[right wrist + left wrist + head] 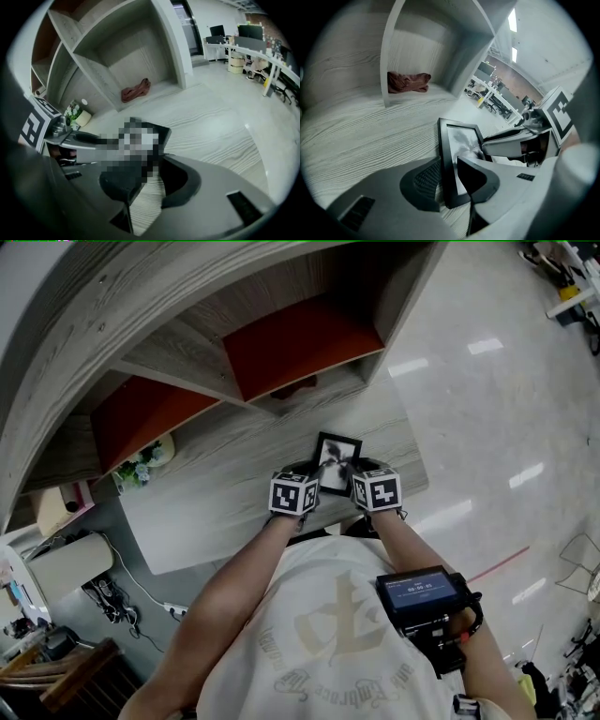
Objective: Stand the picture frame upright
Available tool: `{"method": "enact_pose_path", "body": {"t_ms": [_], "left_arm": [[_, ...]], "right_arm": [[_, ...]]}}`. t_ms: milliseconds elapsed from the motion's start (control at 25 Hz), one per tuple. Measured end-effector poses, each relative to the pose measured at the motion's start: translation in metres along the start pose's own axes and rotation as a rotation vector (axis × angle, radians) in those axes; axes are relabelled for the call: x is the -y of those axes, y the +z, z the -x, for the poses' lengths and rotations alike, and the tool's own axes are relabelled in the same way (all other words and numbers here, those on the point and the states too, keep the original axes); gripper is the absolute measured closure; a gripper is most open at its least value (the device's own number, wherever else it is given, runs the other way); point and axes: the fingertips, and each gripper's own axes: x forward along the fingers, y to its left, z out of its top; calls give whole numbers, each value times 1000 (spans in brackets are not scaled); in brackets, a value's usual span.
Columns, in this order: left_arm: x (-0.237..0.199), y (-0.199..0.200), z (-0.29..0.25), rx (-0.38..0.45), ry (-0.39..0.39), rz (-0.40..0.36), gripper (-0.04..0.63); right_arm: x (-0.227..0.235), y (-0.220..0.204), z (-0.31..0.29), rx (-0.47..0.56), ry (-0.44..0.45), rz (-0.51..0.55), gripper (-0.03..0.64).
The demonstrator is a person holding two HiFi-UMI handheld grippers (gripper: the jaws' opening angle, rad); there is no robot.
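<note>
Here, woodgrain desk (234, 498) under picture frame (336, 463); glossy floor (487, 427) beyond.

We see a pale wood-grain table (216, 502) with a shelf unit (187, 352) of the same wood along its far side. A picture frame (336, 463) rests near the table's front edge. A small pot of flowers (142, 465) stands at the left. A crumpled reddish cloth (408, 82) lies in one shelf compartment.

Overhead, we lose the lower edge of the picture frame (336, 461) behind the left gripper (450, 183) and right gripper (146, 180); print too small.
</note>
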Motion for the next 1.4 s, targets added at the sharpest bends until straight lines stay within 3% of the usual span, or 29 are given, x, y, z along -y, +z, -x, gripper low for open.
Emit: {"method": "enact_pose_path", "body": {"t_ms": [280, 560, 840, 1400], "left_arm": [[-2, 0, 1, -5, -5, 65, 495], [-2, -7, 5, 1, 20, 82, 502], [-4, -10, 21, 65, 60, 107, 509], [-9, 1, 58, 235, 131, 79, 503]], "right_arm": [[0, 4, 1, -2, 71, -53, 511], [-5, 1, 2, 1, 123, -24, 518], [-17, 4, 6, 39, 171, 45, 525], [-48, 38, 19, 145, 259, 211, 525]]}}
